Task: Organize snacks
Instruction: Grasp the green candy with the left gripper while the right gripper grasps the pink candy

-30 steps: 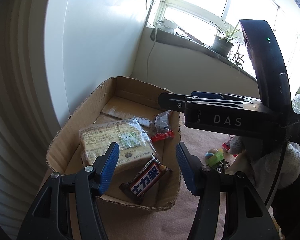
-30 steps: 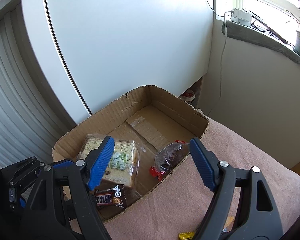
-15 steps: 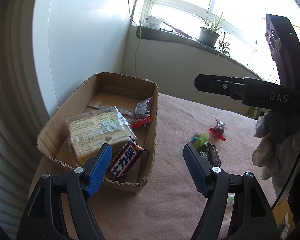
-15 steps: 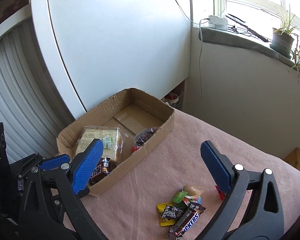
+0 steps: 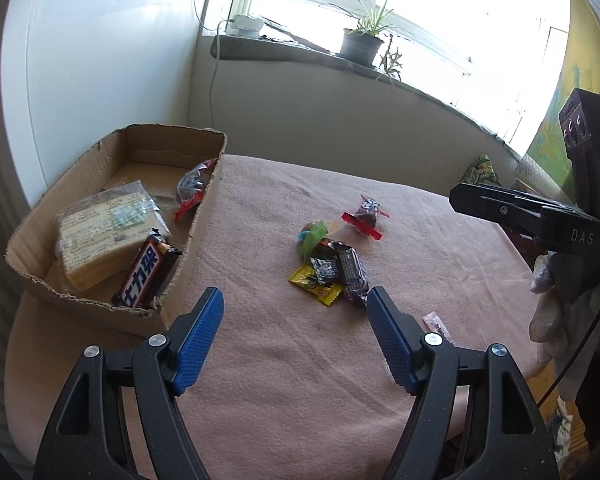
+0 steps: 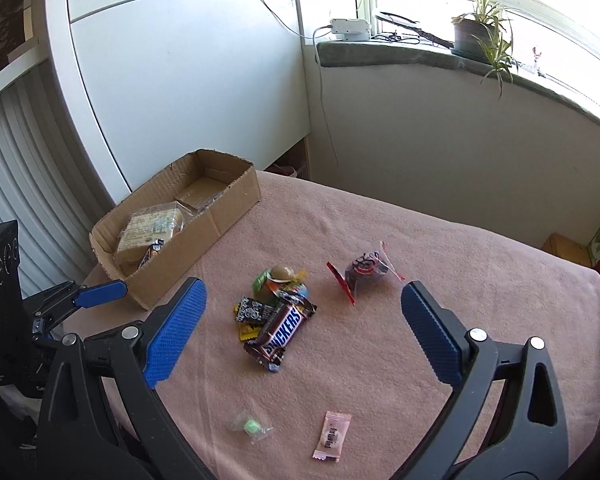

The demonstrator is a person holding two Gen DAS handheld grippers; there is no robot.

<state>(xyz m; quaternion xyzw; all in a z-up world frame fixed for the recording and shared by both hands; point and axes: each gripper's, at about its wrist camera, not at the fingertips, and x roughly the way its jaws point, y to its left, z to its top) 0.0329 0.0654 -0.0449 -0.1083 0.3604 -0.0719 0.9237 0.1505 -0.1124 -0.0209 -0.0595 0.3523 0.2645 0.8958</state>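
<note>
Both tools swung from brown cardboard box (image 5: 204,204) toward loose pile | left tool (image 5: 294,340), right tool (image 6: 302,330): jaws just opened wide, nothing between | brown Snickers bar (image 6: 282,330) and wrappers on pink-clothed counter (image 6: 440,240), beside box | next: grab pile item.

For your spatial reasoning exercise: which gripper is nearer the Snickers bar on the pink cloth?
Right. The right gripper hangs open just above the Snickers bar, which shows between its fingers. The left gripper is open too, lower and further towards the cardboard box.
</note>
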